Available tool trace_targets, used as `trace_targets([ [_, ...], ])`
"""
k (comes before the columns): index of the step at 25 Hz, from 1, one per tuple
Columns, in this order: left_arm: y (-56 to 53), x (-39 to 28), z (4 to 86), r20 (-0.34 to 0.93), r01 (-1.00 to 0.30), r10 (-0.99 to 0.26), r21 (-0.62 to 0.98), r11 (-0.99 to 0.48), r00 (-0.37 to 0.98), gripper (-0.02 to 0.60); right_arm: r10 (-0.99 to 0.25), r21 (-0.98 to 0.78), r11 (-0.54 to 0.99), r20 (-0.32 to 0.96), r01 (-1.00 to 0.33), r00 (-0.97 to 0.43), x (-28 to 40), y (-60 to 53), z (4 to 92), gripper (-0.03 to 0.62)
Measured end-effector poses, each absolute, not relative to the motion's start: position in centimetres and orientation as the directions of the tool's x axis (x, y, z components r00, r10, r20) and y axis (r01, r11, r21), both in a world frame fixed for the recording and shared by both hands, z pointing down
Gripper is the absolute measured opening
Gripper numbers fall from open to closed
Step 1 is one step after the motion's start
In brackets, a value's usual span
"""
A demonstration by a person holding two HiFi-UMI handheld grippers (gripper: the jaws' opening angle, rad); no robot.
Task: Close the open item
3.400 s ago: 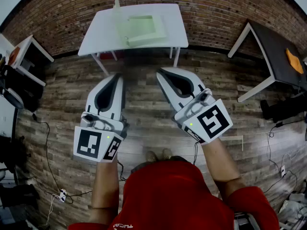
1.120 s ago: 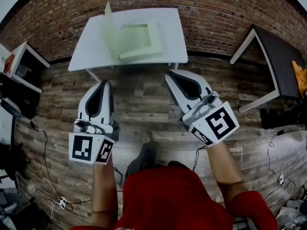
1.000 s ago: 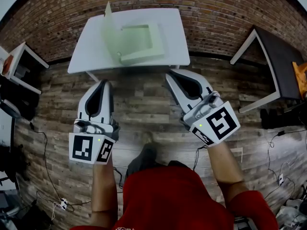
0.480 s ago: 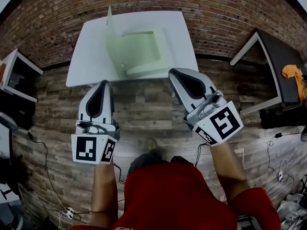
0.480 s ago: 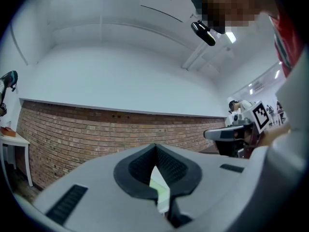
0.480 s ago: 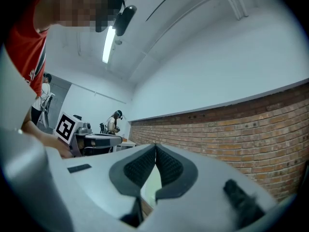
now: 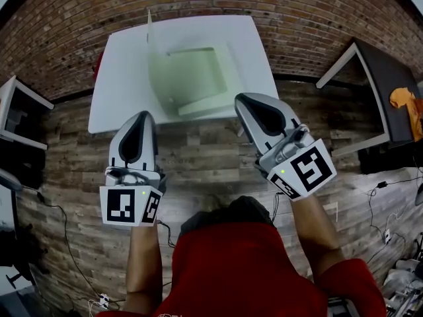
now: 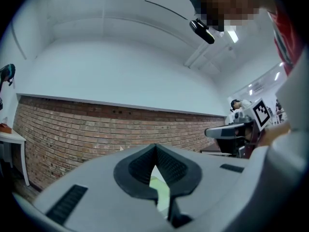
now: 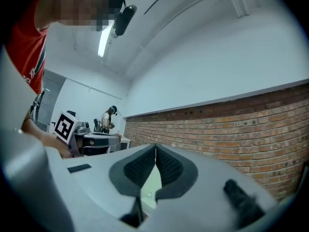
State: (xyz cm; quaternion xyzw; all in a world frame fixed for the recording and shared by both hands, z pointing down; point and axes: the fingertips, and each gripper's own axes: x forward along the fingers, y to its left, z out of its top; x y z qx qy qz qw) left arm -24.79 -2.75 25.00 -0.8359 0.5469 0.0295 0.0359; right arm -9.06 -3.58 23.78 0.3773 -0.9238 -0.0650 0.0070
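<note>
One white table (image 7: 119, 65) holds one pale green box (image 7: 192, 78) by the middle of its front edge. The box's lid (image 7: 149, 32) stands up on the left, and inside looks plain green. Two claws, the left gripper (image 7: 141, 115) and the right gripper (image 7: 242, 98), are pinched shut and hold nothing.

You have no readable words, numbers or brand names in view. The only signs are the black-and-white square markers on the left cube (image 7: 131, 205) of your left gripper (image 7: 147, 115) and on the right cube (image 7: 303, 171) of your right gripper (image 7: 240, 98). They are block patterns, not letters. A trace of white print on your red shirt (image 7: 244, 269) sits at the head view's bottom edge, too cut off to read.
</note>
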Motion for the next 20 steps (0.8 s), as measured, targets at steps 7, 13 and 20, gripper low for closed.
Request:
trace_targets([
  [7,-5.2,-24.9,26.4,-0.058,-0.923,-0.921,-0.022,-0.385,0.386,0.011,-0.713,0.136,0.694,-0.006,-0.707,-0.701,-8.3,-6.4,24.8,0.031],
  [13,-7.1,-24.8,27.6,-0.017,-0.936,-0.936,-0.028,-0.351,0.352,0.012,-0.7,0.137,0.709,0.017,-0.692,-0.714,-7.8,-8.7,25.9,0.032],
  [20,-9.3,-25.0,29.1,0.025,-0.956,-0.956,-0.023,-0.293,0.293,0.012,-0.673,0.137,0.738,0.061,-0.661,-0.738,-7.1,-12.1,27.7,0.032],
])
